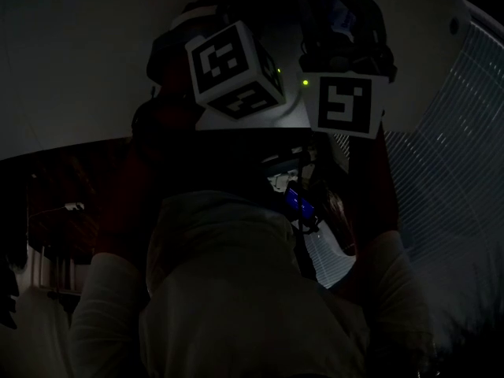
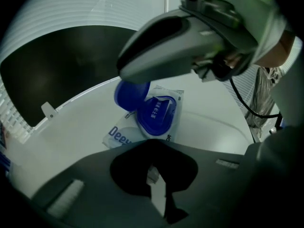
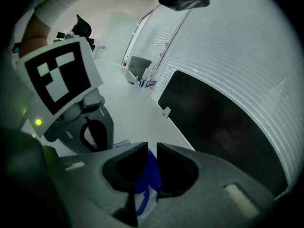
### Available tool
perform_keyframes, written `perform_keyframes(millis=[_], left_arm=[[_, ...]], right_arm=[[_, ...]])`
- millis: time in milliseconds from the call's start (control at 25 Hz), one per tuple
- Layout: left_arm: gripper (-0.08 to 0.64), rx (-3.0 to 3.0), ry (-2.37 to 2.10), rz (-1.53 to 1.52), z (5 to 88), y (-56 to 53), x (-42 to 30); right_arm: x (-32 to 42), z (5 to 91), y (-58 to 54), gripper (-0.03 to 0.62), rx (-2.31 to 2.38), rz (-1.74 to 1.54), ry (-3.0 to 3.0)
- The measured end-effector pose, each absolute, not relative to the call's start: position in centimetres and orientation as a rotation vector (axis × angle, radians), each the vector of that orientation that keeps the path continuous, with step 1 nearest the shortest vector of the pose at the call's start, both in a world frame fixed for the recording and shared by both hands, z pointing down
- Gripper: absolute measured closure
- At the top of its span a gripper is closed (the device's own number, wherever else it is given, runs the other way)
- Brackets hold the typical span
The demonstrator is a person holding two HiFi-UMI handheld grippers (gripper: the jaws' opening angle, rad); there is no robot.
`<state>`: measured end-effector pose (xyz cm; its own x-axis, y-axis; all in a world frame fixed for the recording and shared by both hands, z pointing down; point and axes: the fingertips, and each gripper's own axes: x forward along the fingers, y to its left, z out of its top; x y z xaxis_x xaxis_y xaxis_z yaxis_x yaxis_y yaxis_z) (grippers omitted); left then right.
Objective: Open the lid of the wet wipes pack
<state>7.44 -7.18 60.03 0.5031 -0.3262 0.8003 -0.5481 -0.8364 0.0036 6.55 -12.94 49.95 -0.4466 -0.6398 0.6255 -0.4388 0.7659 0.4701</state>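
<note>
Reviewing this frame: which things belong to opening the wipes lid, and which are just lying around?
In the job:
- wet wipes pack, near edge clamped in the left tool
- blue lid, flipped up, gripped by the right tool

Just around:
- white table
- dark panel
- slatted blind

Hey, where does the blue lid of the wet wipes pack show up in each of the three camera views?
Head view: the blue lid is a small dim patch just right of centre.
Left gripper view: centre, raised off the wet wipes pack, beneath the right gripper.
Right gripper view: bottom centre, between that gripper's jaws.
Shared landmark: the white slatted blind.
</note>
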Motion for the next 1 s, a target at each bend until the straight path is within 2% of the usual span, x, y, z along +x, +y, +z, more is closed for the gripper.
perform_keyframes(millis=[440, 1000], left_arm=[[0.558, 2.485, -0.747, 1.203, 59.6, -7.1, 7.4], [0.558, 2.495, -0.759, 1.199, 59.2, -7.3, 7.0]], right_arm=[[5.8, 50.7, -17.9, 0.532, 0.780, -0.383, -2.084], [5.9, 56.7, -20.4, 0.532, 0.693, -0.319, -2.035]])
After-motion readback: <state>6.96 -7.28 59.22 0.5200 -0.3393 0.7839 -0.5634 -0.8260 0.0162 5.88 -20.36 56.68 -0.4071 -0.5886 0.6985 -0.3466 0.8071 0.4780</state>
